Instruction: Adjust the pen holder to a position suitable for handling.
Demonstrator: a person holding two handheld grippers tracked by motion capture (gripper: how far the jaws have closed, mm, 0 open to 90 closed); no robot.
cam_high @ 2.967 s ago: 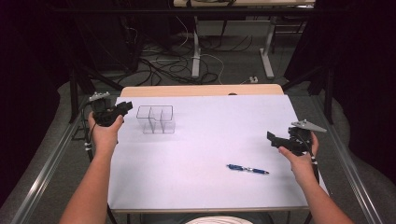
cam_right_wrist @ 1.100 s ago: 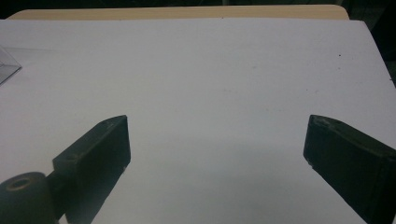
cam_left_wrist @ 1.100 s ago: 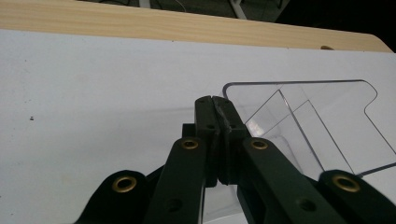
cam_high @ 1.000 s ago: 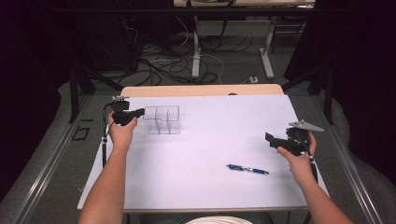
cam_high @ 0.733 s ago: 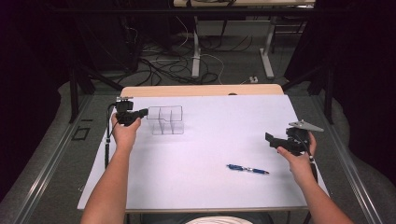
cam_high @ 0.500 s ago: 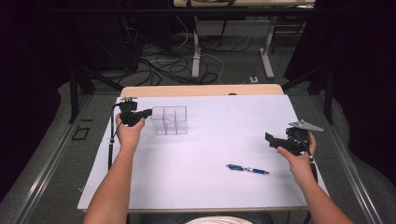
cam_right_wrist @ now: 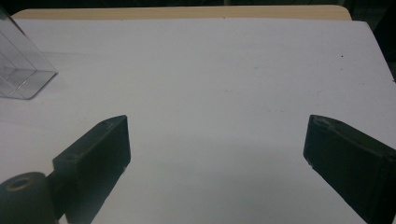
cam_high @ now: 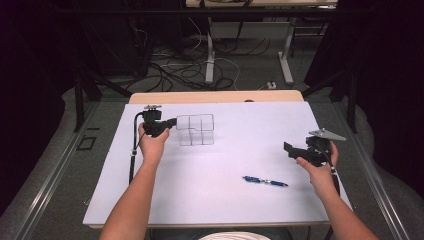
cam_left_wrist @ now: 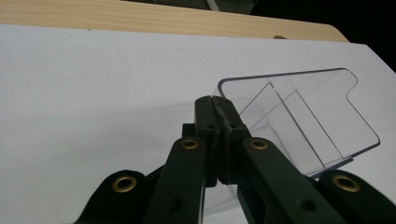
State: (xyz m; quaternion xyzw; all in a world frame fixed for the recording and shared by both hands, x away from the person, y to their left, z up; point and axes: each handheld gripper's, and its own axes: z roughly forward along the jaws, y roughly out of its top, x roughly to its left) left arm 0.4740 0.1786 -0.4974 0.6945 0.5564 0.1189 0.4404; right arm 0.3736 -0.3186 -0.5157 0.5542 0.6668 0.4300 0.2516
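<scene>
A clear plastic organiser box [cam_high: 195,130] with inner dividers stands on the white table top [cam_high: 225,210], left of centre at the back. My left gripper [cam_high: 172,121] is at the box's left wall. In the left gripper view its jaws are pressed together [cam_left_wrist: 215,100] on the edge of that wall, and the box [cam_left_wrist: 299,116] stretches away to the right. A blue pen [cam_high: 265,181] lies flat near the front right. My right gripper [cam_high: 289,148] hovers above and to the right of the pen, open with nothing between its fingers [cam_right_wrist: 217,128]. The box corner [cam_right_wrist: 18,70] shows far left in the right gripper view.
A bare wooden strip [cam_high: 215,96] runs along the table's far edge. Beyond it, cables [cam_high: 185,65] and desk legs [cam_high: 210,50] lie on the floor. Something round and white [cam_high: 245,236] sits at the table's near edge.
My left gripper has moved right along the back of the table, and the clear box has shifted right with it. The right gripper and the pen stayed put.
</scene>
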